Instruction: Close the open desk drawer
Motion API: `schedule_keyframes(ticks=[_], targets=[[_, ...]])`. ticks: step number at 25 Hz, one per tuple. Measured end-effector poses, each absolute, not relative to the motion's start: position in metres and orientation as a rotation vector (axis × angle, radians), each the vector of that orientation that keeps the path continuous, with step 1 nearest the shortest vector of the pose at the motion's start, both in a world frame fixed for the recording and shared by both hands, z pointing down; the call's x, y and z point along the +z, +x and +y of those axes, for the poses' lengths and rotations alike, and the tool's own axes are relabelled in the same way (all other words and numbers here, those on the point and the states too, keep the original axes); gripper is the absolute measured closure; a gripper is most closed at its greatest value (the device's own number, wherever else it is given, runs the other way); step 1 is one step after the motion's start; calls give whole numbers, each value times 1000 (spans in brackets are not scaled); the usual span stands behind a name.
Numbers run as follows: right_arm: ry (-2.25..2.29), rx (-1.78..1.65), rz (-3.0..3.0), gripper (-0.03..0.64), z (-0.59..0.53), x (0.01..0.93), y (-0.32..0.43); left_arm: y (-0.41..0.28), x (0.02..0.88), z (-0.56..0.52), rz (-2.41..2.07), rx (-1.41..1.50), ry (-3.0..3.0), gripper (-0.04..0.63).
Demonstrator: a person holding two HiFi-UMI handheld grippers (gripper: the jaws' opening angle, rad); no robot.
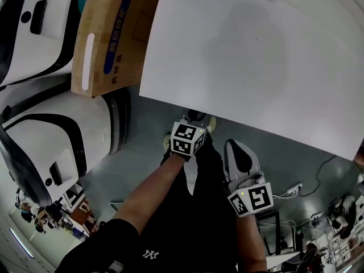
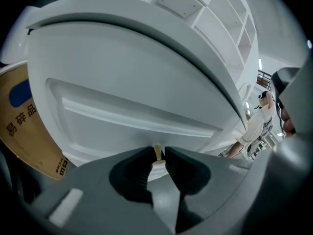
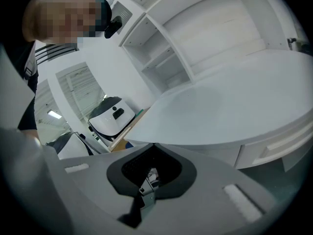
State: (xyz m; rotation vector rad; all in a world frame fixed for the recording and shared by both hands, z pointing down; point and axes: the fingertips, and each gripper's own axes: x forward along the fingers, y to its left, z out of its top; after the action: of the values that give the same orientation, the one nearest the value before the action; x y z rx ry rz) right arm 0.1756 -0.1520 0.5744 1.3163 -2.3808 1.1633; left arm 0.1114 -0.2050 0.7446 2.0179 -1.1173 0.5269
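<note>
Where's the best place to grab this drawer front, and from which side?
The small cream knob low on the middle of the drawer front, approached head-on. It is the only part jutting from the panel, and its narrow stem fits between the jaws. The left gripper is shut on it, one jaw each side.

Left arm stretched forward, left gripper pinching a small cream knob; right gripper held back, jaws together, empty.

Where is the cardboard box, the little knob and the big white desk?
box (image 1: 139, 44), head view, its brown side.
knob (image 2: 157, 152), left gripper view, its pale stem.
desk (image 1: 256, 56), head view, its bare white top.
</note>
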Motion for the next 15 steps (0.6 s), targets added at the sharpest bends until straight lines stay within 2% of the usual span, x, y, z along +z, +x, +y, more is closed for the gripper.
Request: schedule_keyframes(ticks=[15], targets=[[1387, 1126, -2388, 592, -141, 558, 171, 104, 732, -194, -1091, 529, 2059, 511]])
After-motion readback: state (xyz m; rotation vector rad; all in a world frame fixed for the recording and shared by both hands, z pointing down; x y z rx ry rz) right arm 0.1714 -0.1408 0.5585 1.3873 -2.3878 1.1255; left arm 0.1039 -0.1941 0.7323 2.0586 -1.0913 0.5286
